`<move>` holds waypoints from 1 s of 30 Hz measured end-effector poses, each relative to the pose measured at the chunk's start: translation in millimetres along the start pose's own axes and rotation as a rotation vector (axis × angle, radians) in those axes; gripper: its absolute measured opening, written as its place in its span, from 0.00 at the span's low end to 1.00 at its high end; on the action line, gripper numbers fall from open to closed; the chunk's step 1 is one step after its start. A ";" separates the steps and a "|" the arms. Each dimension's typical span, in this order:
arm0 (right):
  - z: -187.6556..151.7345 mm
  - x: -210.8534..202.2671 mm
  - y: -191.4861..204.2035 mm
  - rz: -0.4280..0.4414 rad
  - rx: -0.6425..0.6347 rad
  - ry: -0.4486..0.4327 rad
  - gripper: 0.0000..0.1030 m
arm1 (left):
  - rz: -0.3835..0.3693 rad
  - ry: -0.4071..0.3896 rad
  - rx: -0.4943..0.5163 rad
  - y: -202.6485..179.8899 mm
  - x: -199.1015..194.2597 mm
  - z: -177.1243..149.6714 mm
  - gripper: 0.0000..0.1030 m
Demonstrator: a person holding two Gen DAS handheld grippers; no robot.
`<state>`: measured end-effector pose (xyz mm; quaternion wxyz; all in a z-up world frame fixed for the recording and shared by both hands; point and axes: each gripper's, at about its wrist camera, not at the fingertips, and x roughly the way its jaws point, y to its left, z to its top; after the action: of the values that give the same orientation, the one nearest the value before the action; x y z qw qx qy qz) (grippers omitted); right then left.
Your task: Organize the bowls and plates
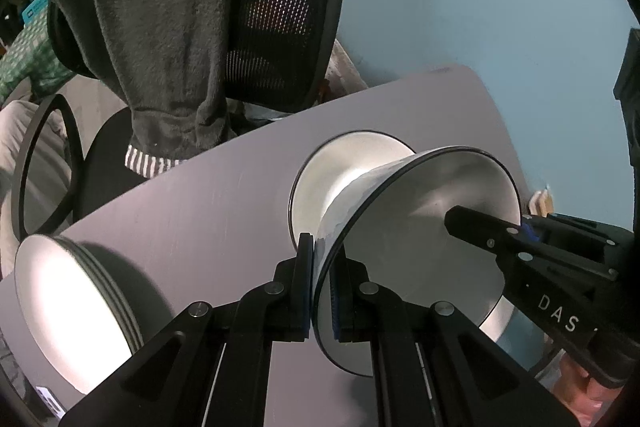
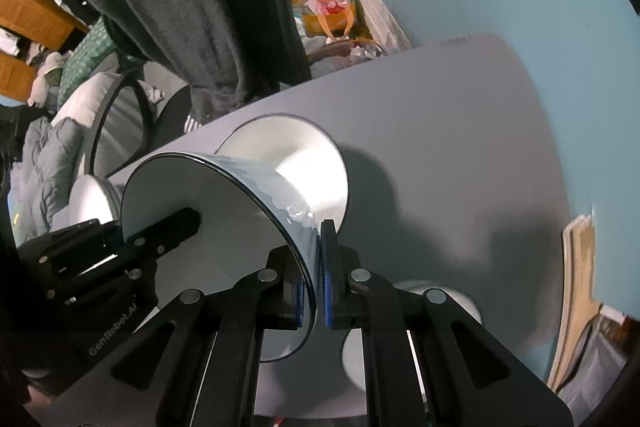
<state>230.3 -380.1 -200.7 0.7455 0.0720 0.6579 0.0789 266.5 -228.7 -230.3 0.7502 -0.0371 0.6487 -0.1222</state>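
Observation:
A white bowl with a dark rim and pale blue outside (image 1: 416, 239) (image 2: 208, 239) is held above the grey table (image 1: 200, 211) (image 2: 440, 155) by both grippers. My left gripper (image 1: 322, 287) is shut on the bowl's near rim. My right gripper (image 2: 316, 283) is shut on the opposite rim; it shows in the left wrist view (image 1: 500, 239), and my left gripper shows in the right wrist view (image 2: 160, 239). A second white bowl (image 1: 344, 171) (image 2: 296, 163) sits on the table just behind. A stack of white plates (image 1: 68, 307) (image 2: 94, 199) lies at the table's left.
A black mesh office chair (image 1: 280, 27) draped with a grey garment (image 1: 160, 27) (image 2: 192, 7) stands at the table's far edge. More white dishes (image 2: 420, 311) lie under my right gripper. The blue wall (image 1: 480, 7) bounds the right side. A wooden board (image 2: 580, 287) leans there.

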 end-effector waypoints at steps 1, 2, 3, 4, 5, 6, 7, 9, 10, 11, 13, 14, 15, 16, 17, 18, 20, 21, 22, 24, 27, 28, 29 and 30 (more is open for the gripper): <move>1.7 2.0 -2.1 0.001 0.003 0.006 0.07 | 0.006 0.001 -0.001 0.4 2.7 2.8 0.06; 4.2 5.0 -3.1 0.001 0.005 0.013 0.07 | 0.011 0.001 -0.001 0.9 4.7 5.2 0.06; 7.6 8.2 -4.5 0.004 0.006 0.020 0.07 | 0.016 0.005 -0.002 1.0 6.9 7.5 0.06; 11.0 10.2 -6.1 0.008 0.008 0.025 0.07 | 0.021 0.008 -0.005 1.1 8.5 9.6 0.06; 13.3 11.6 -7.6 0.011 0.012 0.032 0.07 | 0.026 0.012 -0.008 1.2 10.6 11.7 0.06; 15.6 13.8 -10.1 0.016 0.014 0.041 0.07 | 0.032 0.016 -0.009 1.1 13.1 13.5 0.06; 16.8 16.8 -10.8 0.019 0.017 0.048 0.07 | 0.037 0.022 -0.011 1.2 15.5 14.7 0.06; 17.3 19.5 -13.1 0.021 0.018 0.059 0.07 | 0.046 0.028 -0.012 0.8 18.4 16.8 0.06; 17.8 20.5 -14.3 0.020 0.017 0.064 0.07 | 0.050 0.032 -0.013 0.8 20.2 17.6 0.06; 18.6 20.9 -15.1 0.019 0.017 0.067 0.07 | 0.050 0.036 -0.013 0.8 21.8 18.4 0.06; 20.0 21.7 -17.1 0.014 0.018 0.076 0.07 | 0.042 0.038 -0.014 0.8 22.0 19.9 0.06; 21.1 22.0 -17.5 0.014 0.016 0.077 0.07 | 0.040 0.040 -0.012 0.8 22.8 20.4 0.06; 21.7 21.2 -17.9 0.015 0.015 0.077 0.07 | 0.039 0.042 -0.010 0.4 23.2 20.7 0.06; 22.1 20.6 -18.6 0.015 0.013 0.080 0.07 | 0.037 0.050 -0.008 -0.3 23.5 21.1 0.07; 23.0 20.7 -18.9 0.015 0.011 0.085 0.07 | 0.038 0.057 -0.007 -0.9 24.1 20.7 0.08; 23.9 21.2 -19.2 0.016 0.007 0.094 0.08 | 0.037 0.063 -0.006 -1.2 24.6 20.5 0.09; 25.5 22.8 -18.0 0.017 -0.003 0.107 0.09 | 0.030 0.071 -0.010 -0.7 25.2 19.5 0.11; 25.2 22.6 -17.2 0.015 -0.006 0.109 0.10 | 0.026 0.078 -0.015 -0.3 26.1 18.7 0.12; 24.8 22.4 -16.3 0.013 -0.008 0.110 0.11 | 0.018 0.079 -0.025 0.9 26.2 18.1 0.13; 24.2 21.8 -14.8 0.008 -0.013 0.112 0.13 | 0.013 0.083 -0.031 1.6 26.7 18.7 0.14; 24.4 21.3 -13.2 0.006 -0.009 0.115 0.18 | 0.017 0.096 -0.035 0.9 26.9 20.8 0.15; 24.8 21.2 -13.1 0.010 -0.005 0.117 0.19 | 0.017 0.098 -0.035 0.6 26.7 21.3 0.16; 25.4 20.7 -13.0 0.010 -0.001 0.118 0.20 | 0.017 0.098 -0.035 0.5 26.0 21.5 0.16; 25.8 19.8 -13.3 0.010 0.004 0.118 0.21 | 0.019 0.097 -0.031 -0.3 25.2 21.3 0.18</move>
<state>258.6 -389.0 -219.5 0.7050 0.0720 0.7004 0.0852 290.7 -237.0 -251.3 0.7182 -0.0365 0.6866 -0.1069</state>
